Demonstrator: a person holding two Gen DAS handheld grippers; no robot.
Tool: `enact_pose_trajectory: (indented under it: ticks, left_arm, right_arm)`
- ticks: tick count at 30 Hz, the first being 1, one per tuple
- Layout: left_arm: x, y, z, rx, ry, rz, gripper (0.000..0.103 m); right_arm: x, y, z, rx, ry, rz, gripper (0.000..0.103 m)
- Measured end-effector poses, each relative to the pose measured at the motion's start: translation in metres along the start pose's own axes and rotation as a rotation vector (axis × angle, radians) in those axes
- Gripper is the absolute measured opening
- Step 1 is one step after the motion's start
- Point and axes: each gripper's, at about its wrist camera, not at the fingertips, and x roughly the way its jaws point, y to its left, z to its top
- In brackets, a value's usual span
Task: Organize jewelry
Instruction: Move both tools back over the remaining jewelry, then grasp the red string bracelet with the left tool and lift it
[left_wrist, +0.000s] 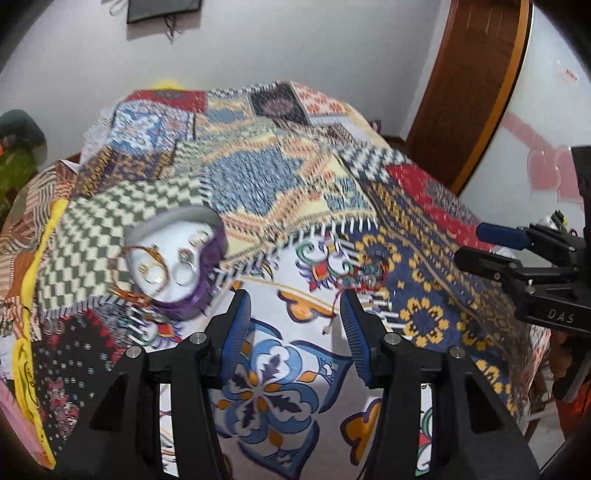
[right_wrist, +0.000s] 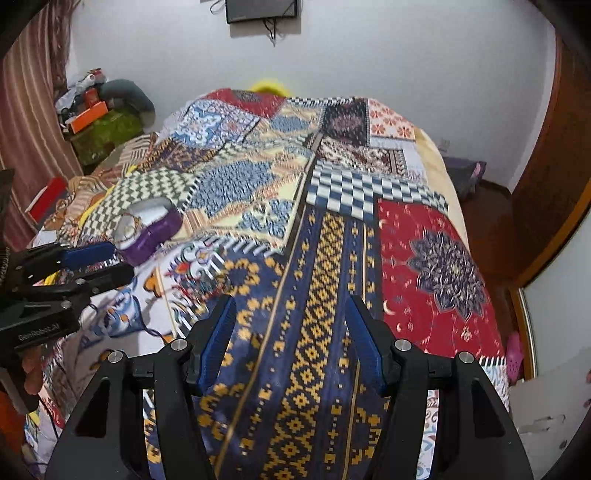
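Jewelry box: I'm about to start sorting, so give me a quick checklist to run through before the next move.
1. Jewelry box open, rings and chains visible inside: ok.
2. Left gripper open with nothing between its fingers: ok.
3. Right gripper open with nothing held: ok.
4. Left gripper lined up on the box: not ok, the box lies off to its left.
5. Red-corded piece loose on the bedspread, outside the box: not ok.
6. Sharp view of the pieces: not ok, blurred.
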Motion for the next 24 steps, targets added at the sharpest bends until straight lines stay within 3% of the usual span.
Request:
enact_pose_trajectory:
  ticks: [7,14,19,24]
  left_arm:
    - [0.008,-0.014,-0.006,0.041,0.008,-0.011,0.03]
    - [0.028,-0.025,-0.012,0.077,0.048,-0.015,0.021]
    - [0.036,-0.022,-0.006,0.045,0.059,-0.052,0.0]
    - [0.025,-0.025,0.002,0.021,0.038,-0.078,0.0]
  right_arm:
    - [0.009,-0.004,-0.005,0.015,0.021,0.027,0.057]
    - [0.018,-0.006,-0.005,0.051,0.038,0.061,0.057]
    - [0.019,-0.002,-0.006,0.047,0.04,0.073,0.057]
    - [0.014,-0.001,-0.004,0.038,0.028,0.073,0.057]
